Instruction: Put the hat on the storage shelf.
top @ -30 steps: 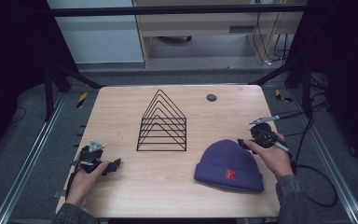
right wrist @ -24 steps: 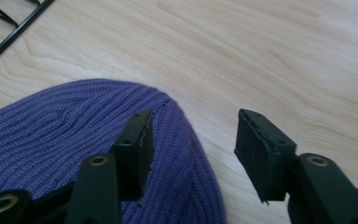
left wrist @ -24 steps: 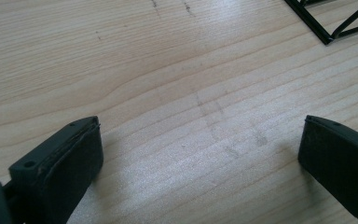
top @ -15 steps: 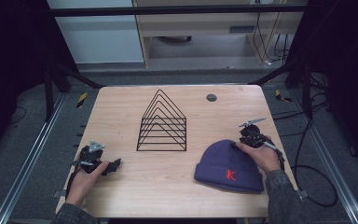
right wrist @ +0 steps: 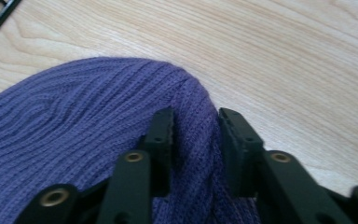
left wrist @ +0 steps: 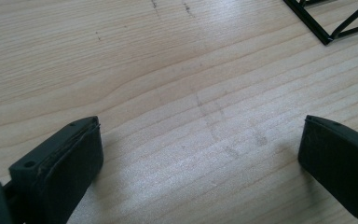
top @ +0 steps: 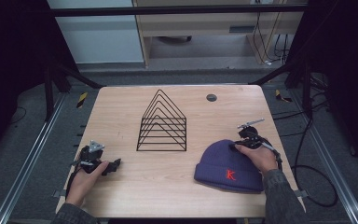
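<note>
A purple knit beanie (top: 228, 163) with a red letter lies on the wooden table (top: 121, 107) at the front right. My right gripper (top: 237, 144) sits at the hat's far right edge. Its jaws have just been closing, and in the right gripper view a fold of the beanie (right wrist: 74, 121) is pinched between the pads of the right gripper (right wrist: 196, 126). My left gripper (top: 114, 165) rests on the table at the front left. Seen in the left gripper view, the left gripper (left wrist: 200, 140) is open wide over bare wood, nothing between its jaws.
A black wire rack (top: 163, 123) of nested triangles stands mid-table, its corner (left wrist: 328, 28) ahead of the left gripper. A small dark disc (top: 211, 97) lies at the back right. A cable (top: 303, 168) trails off the right edge.
The right hand came left and down onto the beanie's edge, and its jaws closed on the knit. The left hand and gripper kept still.
</note>
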`<action>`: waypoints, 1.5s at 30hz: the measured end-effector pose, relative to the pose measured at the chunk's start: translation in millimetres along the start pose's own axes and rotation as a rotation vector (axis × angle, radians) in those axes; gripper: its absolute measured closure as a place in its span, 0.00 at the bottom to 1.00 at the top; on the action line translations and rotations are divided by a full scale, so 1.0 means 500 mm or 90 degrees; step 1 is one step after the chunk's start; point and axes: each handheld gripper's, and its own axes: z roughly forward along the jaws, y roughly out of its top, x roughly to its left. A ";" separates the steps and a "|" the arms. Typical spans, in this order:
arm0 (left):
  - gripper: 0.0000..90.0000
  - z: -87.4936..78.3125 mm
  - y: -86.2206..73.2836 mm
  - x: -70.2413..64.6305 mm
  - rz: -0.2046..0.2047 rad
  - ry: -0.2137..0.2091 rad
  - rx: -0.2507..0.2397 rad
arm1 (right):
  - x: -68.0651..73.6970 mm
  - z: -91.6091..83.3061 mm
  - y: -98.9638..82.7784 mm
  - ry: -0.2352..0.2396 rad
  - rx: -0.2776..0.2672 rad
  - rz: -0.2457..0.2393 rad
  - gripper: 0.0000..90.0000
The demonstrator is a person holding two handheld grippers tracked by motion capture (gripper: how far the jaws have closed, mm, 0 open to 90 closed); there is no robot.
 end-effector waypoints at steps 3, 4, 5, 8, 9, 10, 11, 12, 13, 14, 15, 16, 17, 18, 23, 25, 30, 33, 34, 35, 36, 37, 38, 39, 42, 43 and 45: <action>0.00 0.000 0.000 0.000 0.000 0.000 0.000 | 0.005 -0.002 -0.001 0.004 -0.005 -0.015 0.84; 0.00 0.000 0.000 0.000 0.000 0.000 0.000 | 0.005 -0.002 -0.001 0.004 -0.005 -0.015 0.84; 0.00 0.000 0.000 0.000 0.001 -0.001 0.000 | 0.006 -0.003 -0.001 0.002 -0.006 -0.017 0.85; 0.00 -0.002 0.000 -0.001 0.006 -0.007 0.005 | 0.017 -0.019 0.000 0.001 -0.018 -0.034 0.87; 0.00 -0.002 0.001 -0.001 0.006 -0.009 0.008 | 0.021 -0.024 0.001 -0.002 -0.022 -0.039 0.87; 0.00 -0.002 0.001 -0.001 0.006 -0.009 0.008 | 0.026 -0.032 0.002 -0.005 -0.031 -0.054 0.87; 0.00 -0.002 0.002 -0.001 0.006 -0.011 0.009 | 0.032 -0.041 0.003 -0.007 -0.038 -0.060 0.87; 0.00 -0.002 0.002 -0.001 0.006 -0.011 0.009 | 0.038 -0.051 0.004 -0.001 -0.046 -0.060 0.87; 0.00 -0.003 0.002 0.000 0.008 -0.015 0.011 | 0.043 -0.061 0.006 0.000 -0.058 -0.066 0.87; 0.00 -0.004 0.003 0.001 0.001 -0.020 0.010 | 0.048 -0.069 0.007 0.002 -0.066 -0.070 0.87; 0.00 -0.004 0.003 0.001 0.001 -0.020 0.010 | 0.056 -0.080 0.008 0.000 -0.076 -0.085 0.87; 0.00 -0.007 0.004 0.005 -0.013 -0.030 0.010 | 0.063 -0.090 0.010 0.001 -0.084 -0.094 0.87; 0.01 -0.010 0.004 0.007 -0.028 -0.035 0.007 | 0.068 -0.097 0.011 0.002 -0.093 -0.101 0.87; 0.03 -0.012 0.005 0.009 -0.036 -0.037 0.006 | 0.078 -0.111 0.013 0.006 -0.104 -0.111 0.87; 0.05 -0.016 0.007 0.011 -0.048 -0.042 0.008 | 0.107 -0.151 0.023 0.015 -0.146 -0.134 0.87; 0.06 -0.021 0.010 0.012 -0.047 -0.039 -0.002 | 0.125 -0.175 0.032 0.026 -0.171 -0.149 0.88; 0.06 -0.029 0.015 0.012 -0.049 -0.041 -0.022 | 0.153 -0.201 0.050 0.035 -0.197 -0.175 0.88; 0.07 -0.033 0.021 0.010 -0.046 -0.052 -0.023 | 0.174 -0.219 0.068 0.039 -0.211 -0.190 0.88; 0.07 -0.036 0.023 0.009 -0.045 -0.052 -0.028 | 0.179 -0.226 0.074 0.040 -0.216 -0.194 0.88; 0.07 -0.038 0.025 0.008 -0.046 -0.052 -0.032 | 0.187 -0.237 0.085 0.041 -0.222 -0.203 0.88; 0.07 -0.046 0.030 0.003 -0.039 -0.057 -0.044 | 0.191 -0.243 0.092 0.039 -0.227 -0.210 0.88; 0.08 -0.046 0.030 0.003 -0.039 -0.057 -0.044 | 0.191 -0.243 0.092 0.039 -0.227 -0.210 0.88; 0.09 -0.050 0.034 0.000 -0.038 -0.058 -0.050 | 0.195 -0.259 0.105 0.033 -0.236 -0.216 0.88; 0.10 -0.055 0.037 -0.002 -0.035 -0.058 -0.057 | 0.195 -0.266 0.110 0.030 -0.241 -0.217 0.88; 0.10 -0.083 0.062 -0.010 -0.026 -0.059 -0.101 | 0.193 -0.296 0.129 0.016 -0.255 -0.223 0.88; 0.10 -0.083 0.062 -0.010 -0.026 -0.059 -0.101 | 0.192 -0.304 0.135 0.010 -0.258 -0.223 0.88; 0.10 -0.109 0.102 -0.019 0.003 -0.061 -0.125 | 0.188 -0.319 0.145 0.000 -0.264 -0.222 0.88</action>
